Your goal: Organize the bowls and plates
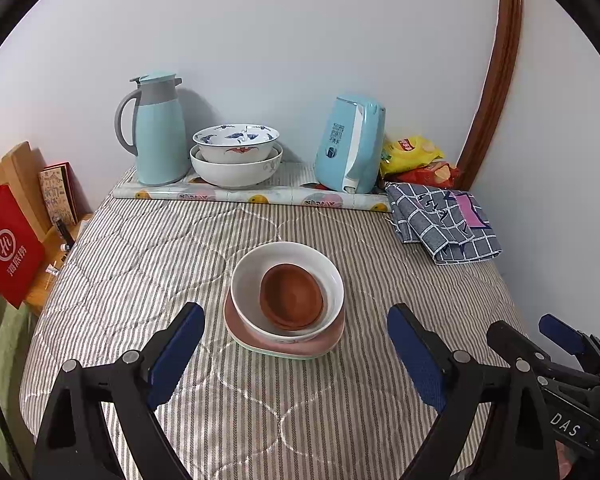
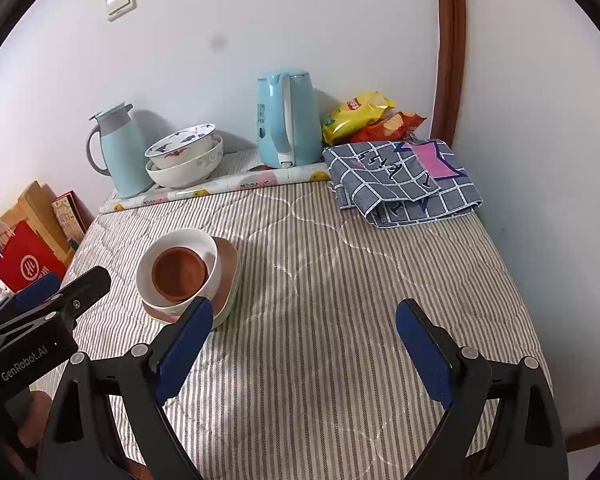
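Observation:
A brown dish point(image 1: 291, 298) sits inside a white bowl point(image 1: 247, 284), which rests on a pink plate point(image 1: 320, 343) on the striped table. The stack also shows in the right wrist view: brown dish point(image 2: 179, 274), white bowl point(image 2: 204, 242), pink plate point(image 2: 230, 258). A blue-patterned bowl point(image 1: 236, 142) nests in a larger white bowl point(image 1: 236, 172) at the back. My left gripper point(image 1: 296, 338) is open and empty, just in front of the stack. My right gripper point(image 2: 304, 334) is open and empty, to the right of the stack; it shows in the left wrist view point(image 1: 532, 336).
A blue thermos jug point(image 1: 158, 130) and a blue kettle point(image 1: 350, 146) stand at the back by the wall. Snack bags point(image 1: 414, 156) and a folded checked cloth point(image 1: 444, 220) lie at the back right. A red bag point(image 1: 8, 246) stands left of the table.

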